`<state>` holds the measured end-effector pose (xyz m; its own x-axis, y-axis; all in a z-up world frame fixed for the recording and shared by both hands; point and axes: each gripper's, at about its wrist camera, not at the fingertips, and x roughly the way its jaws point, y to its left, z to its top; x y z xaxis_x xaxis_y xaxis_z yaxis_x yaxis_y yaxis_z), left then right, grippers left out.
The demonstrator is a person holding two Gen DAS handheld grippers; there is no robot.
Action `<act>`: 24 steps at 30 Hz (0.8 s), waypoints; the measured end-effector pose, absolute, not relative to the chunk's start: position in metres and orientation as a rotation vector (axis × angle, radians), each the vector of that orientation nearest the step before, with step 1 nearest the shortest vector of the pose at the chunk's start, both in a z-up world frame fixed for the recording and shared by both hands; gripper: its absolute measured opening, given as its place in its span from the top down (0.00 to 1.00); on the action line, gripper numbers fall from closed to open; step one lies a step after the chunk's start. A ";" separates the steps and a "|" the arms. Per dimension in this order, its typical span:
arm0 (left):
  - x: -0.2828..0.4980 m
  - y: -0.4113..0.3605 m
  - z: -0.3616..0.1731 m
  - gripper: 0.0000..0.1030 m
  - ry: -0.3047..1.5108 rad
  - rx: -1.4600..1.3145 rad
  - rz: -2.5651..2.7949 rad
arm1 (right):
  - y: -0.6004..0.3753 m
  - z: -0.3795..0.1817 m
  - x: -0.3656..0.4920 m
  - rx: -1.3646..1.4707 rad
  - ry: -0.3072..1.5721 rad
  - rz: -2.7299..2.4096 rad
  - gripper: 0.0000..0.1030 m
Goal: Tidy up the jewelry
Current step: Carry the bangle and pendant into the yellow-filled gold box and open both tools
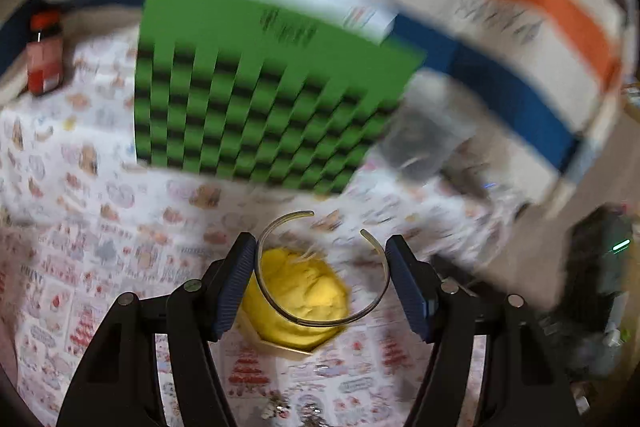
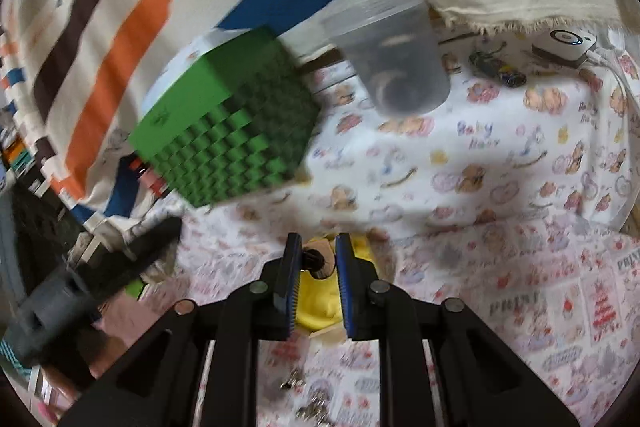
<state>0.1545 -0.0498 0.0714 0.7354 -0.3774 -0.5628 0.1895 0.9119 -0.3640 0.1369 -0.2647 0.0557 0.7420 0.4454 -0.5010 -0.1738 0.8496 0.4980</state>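
Green ridged foam block (image 1: pixel 256 83) motion-blurred, clear container (image 2: pixel 396 63) contents unreadable

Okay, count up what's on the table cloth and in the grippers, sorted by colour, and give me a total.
Green: 1, foam block
Yellow: 1, cloth
Red: 1, jar
Clear grey: 1, tub
Gold: 1, open bangle in the left hand-held gripper
White: 1, small device
Total: 6
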 end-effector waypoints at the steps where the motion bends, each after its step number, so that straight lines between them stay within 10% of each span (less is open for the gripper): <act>1: 0.162 -0.053 0.062 0.36 0.699 -0.293 -0.314 | -0.271 0.057 0.143 0.485 0.651 0.352 0.85; 24: 0.189 -0.049 0.011 0.25 0.798 -0.312 -0.352 | -0.270 -0.001 0.199 0.656 0.825 0.517 0.84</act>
